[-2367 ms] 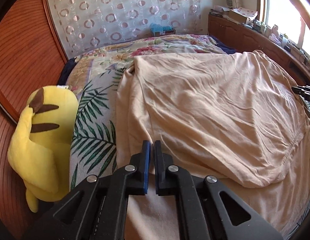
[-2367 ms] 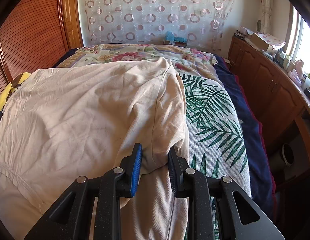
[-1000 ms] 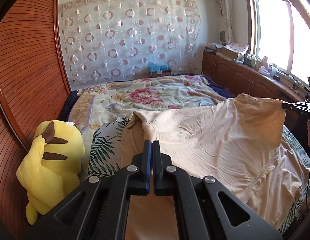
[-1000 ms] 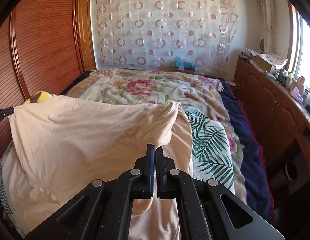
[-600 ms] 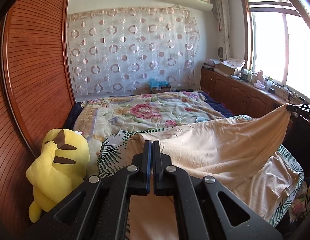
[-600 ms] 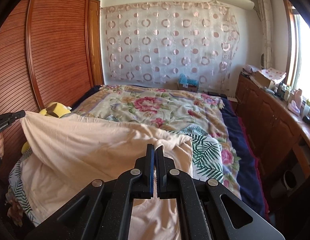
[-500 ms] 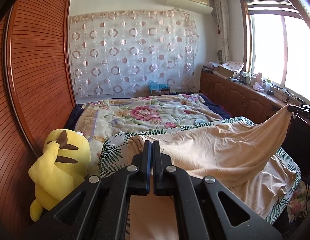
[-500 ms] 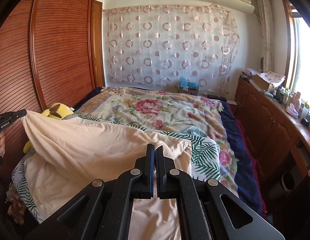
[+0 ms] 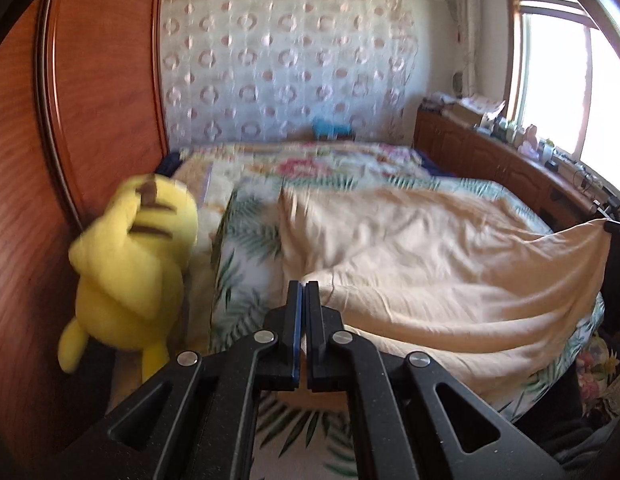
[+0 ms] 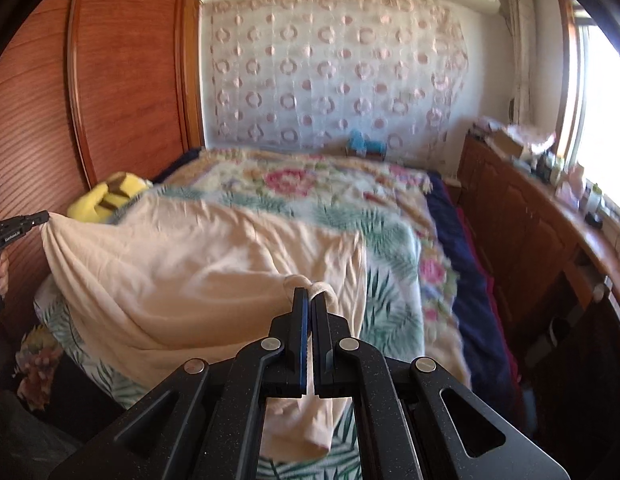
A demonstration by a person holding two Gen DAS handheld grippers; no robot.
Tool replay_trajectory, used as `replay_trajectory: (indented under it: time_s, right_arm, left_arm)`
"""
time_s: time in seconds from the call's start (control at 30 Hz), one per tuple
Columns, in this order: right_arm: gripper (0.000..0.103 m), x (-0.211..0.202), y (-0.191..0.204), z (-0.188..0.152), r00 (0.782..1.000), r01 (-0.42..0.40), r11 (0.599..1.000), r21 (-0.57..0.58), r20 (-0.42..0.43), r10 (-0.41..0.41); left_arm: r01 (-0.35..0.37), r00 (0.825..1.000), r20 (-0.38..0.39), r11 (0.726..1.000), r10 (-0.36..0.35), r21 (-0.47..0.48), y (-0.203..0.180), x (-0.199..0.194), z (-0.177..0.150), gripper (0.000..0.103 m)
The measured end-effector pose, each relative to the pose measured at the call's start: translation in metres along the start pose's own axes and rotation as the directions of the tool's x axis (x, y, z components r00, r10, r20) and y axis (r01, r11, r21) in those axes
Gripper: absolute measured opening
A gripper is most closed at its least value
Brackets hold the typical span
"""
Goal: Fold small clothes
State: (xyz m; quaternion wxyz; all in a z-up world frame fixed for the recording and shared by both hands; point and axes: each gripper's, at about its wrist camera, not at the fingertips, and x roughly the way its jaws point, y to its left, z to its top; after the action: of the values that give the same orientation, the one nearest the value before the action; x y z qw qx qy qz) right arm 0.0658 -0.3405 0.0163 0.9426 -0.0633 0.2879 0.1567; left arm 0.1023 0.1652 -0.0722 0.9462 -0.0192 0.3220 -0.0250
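While the plush (image 9: 130,264) sits at the bed's left edge, the left claw (image 9: 301,292) is clamped on one corner of the garment (image 9: 429,256), which is spread over the bed (image 10: 389,240). The right claw (image 10: 309,300) pinches the other corner. Judging by the slack, both should pull apart evenly, keeping the held edge taut and level before laying it over.

left tool (image 9: 301,294) clamped on peach garment (image 9: 429,248) | plush (image 9: 138,256) left
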Motion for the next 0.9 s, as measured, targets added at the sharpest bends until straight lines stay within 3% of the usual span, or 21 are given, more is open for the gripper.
replay_trajectory:
  time_s: [0.13, 0.27, 0.5, 0.63, 0.7, 0.8, 0.9]
  right_arm:
    - [0.001, 0.032, -0.009, -0.008, 0.999, -0.031, 0.998, 0.055, -0.043, 0.033]
    - [0.001, 0.049, 0.012, 0.015, 0.997, -0.073, 0.997, 0.017, -0.028, 0.073]
    - [0.001, 0.036, 0.047, 0.069, 0.978, -0.159, 0.986, -0.047, 0.126, 0.164]
    - [0.001, 0.020, 0.032, 0.074, 0.973, -0.122, 0.992, -0.023, 0.195, 0.124]
    - [0.001, 0.026, 0.017, 0.060, 0.983, -0.081, 0.997, 0.006, 0.165, 0.079]
    - [0.001, 0.046, -0.011, 0.017, 0.999, -0.023, 0.997, 0.067, 0.046, 0.020]
    - [0.001, 0.075, -0.029, -0.027, 0.996, 0.013, 0.993, 0.116, -0.084, -0.004]
  left_arm:
    - [-0.012, 0.998, -0.063, 0.999, 0.009, -0.039, 0.011, 0.015, -0.024, 0.002]
    - [-0.015, 0.997, -0.080, 0.998, 0.010, -0.056, 0.014, 0.022, -0.031, 0.002]
    - [-0.016, 0.997, -0.082, 0.999, 0.012, -0.045, 0.009, 0.024, -0.033, 0.002]
    - [-0.007, 0.996, -0.086, 0.999, 0.003, -0.045, 0.007, 0.025, -0.035, 0.002]
    - [-0.002, 0.996, -0.091, 0.999, -0.002, -0.047, 0.006, 0.026, -0.038, 0.002]
    - [0.001, 0.995, -0.101, 0.999, -0.006, -0.051, 0.006, 0.026, -0.041, 0.002]
    - [0.004, 0.994, -0.109, 0.999, -0.009, -0.048, 0.005, 0.026, -0.044, 0.002]
